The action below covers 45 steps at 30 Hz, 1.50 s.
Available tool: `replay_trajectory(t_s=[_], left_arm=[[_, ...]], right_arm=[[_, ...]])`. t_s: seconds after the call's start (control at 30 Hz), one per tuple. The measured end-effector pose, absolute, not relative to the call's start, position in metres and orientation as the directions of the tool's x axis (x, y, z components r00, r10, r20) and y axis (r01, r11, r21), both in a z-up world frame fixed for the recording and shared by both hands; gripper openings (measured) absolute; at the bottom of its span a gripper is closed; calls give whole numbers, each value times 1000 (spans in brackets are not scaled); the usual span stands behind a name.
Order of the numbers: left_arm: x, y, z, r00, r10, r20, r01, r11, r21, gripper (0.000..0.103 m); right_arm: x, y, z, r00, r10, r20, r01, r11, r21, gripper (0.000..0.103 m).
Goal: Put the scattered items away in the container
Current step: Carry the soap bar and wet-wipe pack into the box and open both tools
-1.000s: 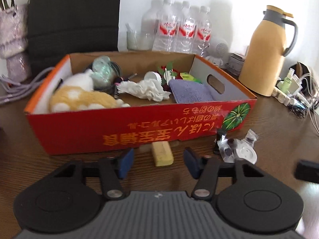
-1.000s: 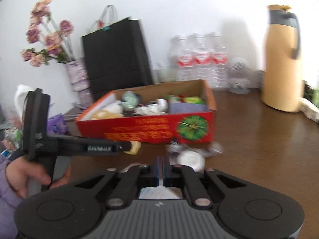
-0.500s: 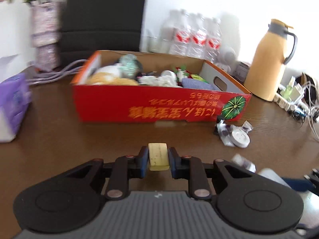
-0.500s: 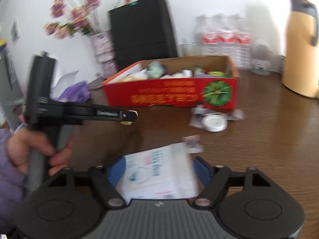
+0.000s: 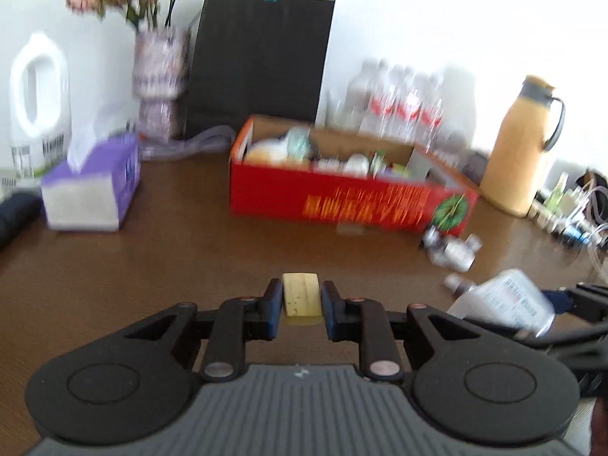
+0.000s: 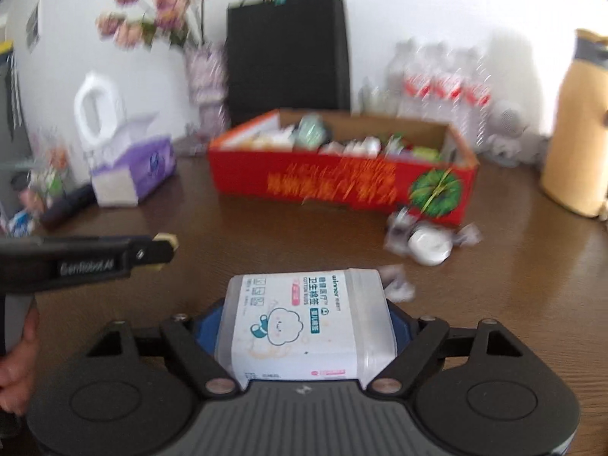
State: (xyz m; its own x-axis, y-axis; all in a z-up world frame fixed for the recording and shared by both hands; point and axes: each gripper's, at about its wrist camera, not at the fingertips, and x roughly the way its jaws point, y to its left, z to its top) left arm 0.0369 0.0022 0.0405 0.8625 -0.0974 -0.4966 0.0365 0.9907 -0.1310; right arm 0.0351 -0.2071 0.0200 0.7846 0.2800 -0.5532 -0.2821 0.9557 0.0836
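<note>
Over table [image 5: 152, 266], short of red box [image 6: 342, 186]: L gripper [image 5: 302, 300] angled down, clamped on yellow block [image 5: 301, 296]; R gripper [image 6: 304, 323] closing on wipes pack [image 6: 304, 323], pads touching.

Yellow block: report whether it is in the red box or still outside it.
Outside. The yellow block sits clamped between the left gripper fingers, short of the red box.
</note>
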Motion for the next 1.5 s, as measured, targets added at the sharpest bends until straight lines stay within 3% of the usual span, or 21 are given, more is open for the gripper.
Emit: replay_trajectory(t_s=[0.17,0.27,0.47,0.57,0.67,0.87,1.13,1.27,1.33,1.43,1.5], left_arm=[[71,4,114,939,-124,-321,98,991,-96,23],[115,2,154,944,-161,-290,137,985,-103,23],[210,-8,163,898,-173,-405,142,984,-104,23],[237,-11,146,865,-176,-470,148,984,-97,23],[259,-15,129,841,-184,-509,172,983,-69,23],[303,-21,95,790,-179,-587,179,982,-59,22],[341,-22,70,751,-169,-638,186,982,-42,22],[352,-16,67,733,-170,-658,166,984,-69,22],[357,-11,69,729,-163,-664,151,986,-76,22],[363,-7,70,711,-154,-686,129,988,-88,22],[363,-6,71,702,-159,-694,124,987,-100,28]], right_arm=[[58,-245,101,895,252,-370,-223,968,119,81],[93,-258,157,930,218,-295,-202,976,86,81],[204,-261,187,820,305,-485,-304,949,82,81],[240,-254,166,783,289,-551,-415,903,-115,81],[263,-255,138,696,386,-605,-619,750,-233,81],[324,-259,97,417,506,-755,-852,507,-132,81],[359,-249,53,147,426,-893,-962,270,-30,81],[374,-250,60,55,405,-913,-963,263,58,83],[376,-253,74,88,434,-897,-963,267,35,82],[384,-255,94,116,483,-868,-943,329,57,73],[394,-252,99,155,489,-858,-897,434,85,67]])
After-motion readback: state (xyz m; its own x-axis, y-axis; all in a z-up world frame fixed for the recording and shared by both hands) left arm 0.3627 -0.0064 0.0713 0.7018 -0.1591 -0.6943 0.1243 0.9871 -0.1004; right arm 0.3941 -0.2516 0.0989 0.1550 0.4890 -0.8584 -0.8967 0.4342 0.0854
